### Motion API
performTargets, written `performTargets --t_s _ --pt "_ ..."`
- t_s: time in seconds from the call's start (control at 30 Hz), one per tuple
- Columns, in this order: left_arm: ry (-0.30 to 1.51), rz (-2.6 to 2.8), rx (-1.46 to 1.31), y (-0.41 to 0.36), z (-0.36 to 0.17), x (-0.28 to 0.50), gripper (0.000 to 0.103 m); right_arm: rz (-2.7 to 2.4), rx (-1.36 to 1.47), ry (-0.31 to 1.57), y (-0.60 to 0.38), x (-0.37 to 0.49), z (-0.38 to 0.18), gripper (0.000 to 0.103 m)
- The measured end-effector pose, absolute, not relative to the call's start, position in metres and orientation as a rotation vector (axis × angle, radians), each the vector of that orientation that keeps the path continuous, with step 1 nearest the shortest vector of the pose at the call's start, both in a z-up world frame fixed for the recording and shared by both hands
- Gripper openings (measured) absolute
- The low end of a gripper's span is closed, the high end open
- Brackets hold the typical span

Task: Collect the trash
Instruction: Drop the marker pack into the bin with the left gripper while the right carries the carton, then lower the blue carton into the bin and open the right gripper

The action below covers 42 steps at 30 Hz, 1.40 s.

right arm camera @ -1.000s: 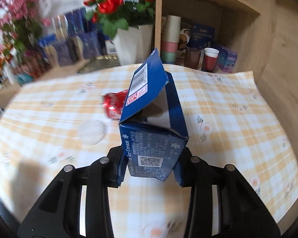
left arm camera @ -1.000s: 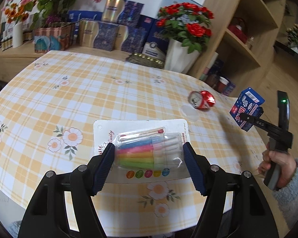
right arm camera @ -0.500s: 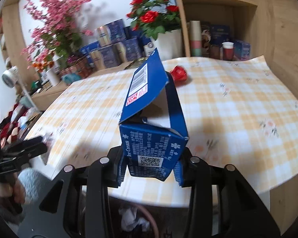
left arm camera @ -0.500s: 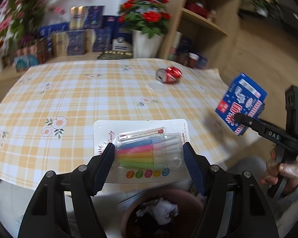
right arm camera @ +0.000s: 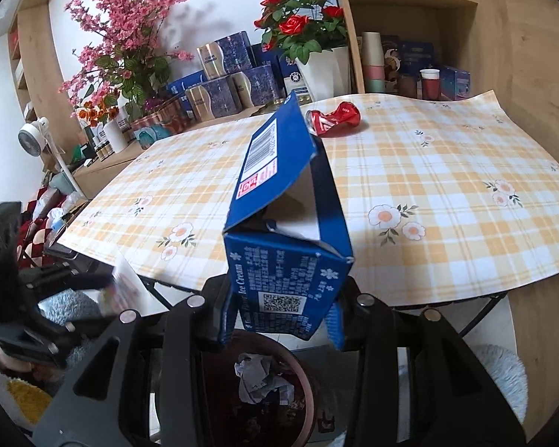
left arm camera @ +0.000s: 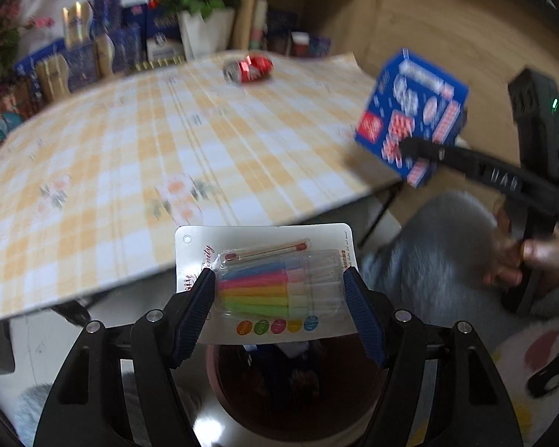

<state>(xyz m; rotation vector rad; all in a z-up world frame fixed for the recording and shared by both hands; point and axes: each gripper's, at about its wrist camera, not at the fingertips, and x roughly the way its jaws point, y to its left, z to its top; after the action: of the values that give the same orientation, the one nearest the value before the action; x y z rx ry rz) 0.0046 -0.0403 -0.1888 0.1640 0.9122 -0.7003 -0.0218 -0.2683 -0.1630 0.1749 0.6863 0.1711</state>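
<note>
A marker blister pack (left arm camera: 268,283) is clamped in the left gripper (left arm camera: 279,298) above a brown bin (right arm camera: 264,383) of crumpled paper; a blue ice-cream carton (right arm camera: 287,231) is gripped by the right gripper (right arm camera: 279,320) over the same bin; a crushed red can (right arm camera: 333,117) is left on the checked table (right arm camera: 447,193).

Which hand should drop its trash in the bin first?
Probably the left. Its tongs hold the pen pack right above the bin. The right tongs hold the blue box nearer the bin's far rim, and the left view shows it still off to the side.
</note>
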Motion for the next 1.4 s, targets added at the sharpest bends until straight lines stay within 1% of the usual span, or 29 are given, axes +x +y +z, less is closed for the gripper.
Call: performTargets --t_s 0.13,0.3,0.53,0.6,0.63,0.73,0.83,1.07,1.23,1.4 --pt "0.995 -0.719 0.218 -0.053 -0.213 0.004 0.069 0.189 0.138 0.701 -0.26 -0.02 -0.166 0.04" --pt "1.052 -0.707 0.22 -0.056 -0.228 0.01 0.069 0.212 0.123 0.717 -0.255 -0.018 -0.17 0.04" --pt "1.076 -0.69 0.193 -0.052 -0.233 0.013 0.069 0.238 0.15 0.731 -0.257 -0.015 -0.172 0.04" --pt "1.076 -0.687 0.187 -0.051 -0.232 0.013 0.071 0.25 0.153 0.736 -0.256 -0.015 -0.173 0.04" --pt "1.073 -0.684 0.179 -0.05 -0.231 0.013 0.073 0.256 0.152 0.737 -0.255 -0.014 -0.173 0.04" --pt "1.036 -0.659 0.136 -0.042 -0.224 0.016 0.086 0.286 0.142 0.742 -0.25 -0.015 -0.173 0.04" --pt "0.99 -0.617 0.081 -0.03 -0.215 0.018 0.09 0.327 0.123 0.757 -0.241 -0.014 -0.175 0.04" --pt "0.872 -0.465 -0.094 0.011 -0.196 0.023 0.094 0.454 0.045 0.836 -0.213 -0.013 -0.185 0.041" --pt "0.847 -0.368 -0.214 0.038 -0.191 0.031 0.096 0.535 -0.011 0.892 -0.192 -0.014 -0.194 0.041" --pt "0.846 -0.326 -0.264 0.05 -0.19 0.033 0.097 0.577 -0.034 0.949 -0.182 -0.013 -0.203 0.041"
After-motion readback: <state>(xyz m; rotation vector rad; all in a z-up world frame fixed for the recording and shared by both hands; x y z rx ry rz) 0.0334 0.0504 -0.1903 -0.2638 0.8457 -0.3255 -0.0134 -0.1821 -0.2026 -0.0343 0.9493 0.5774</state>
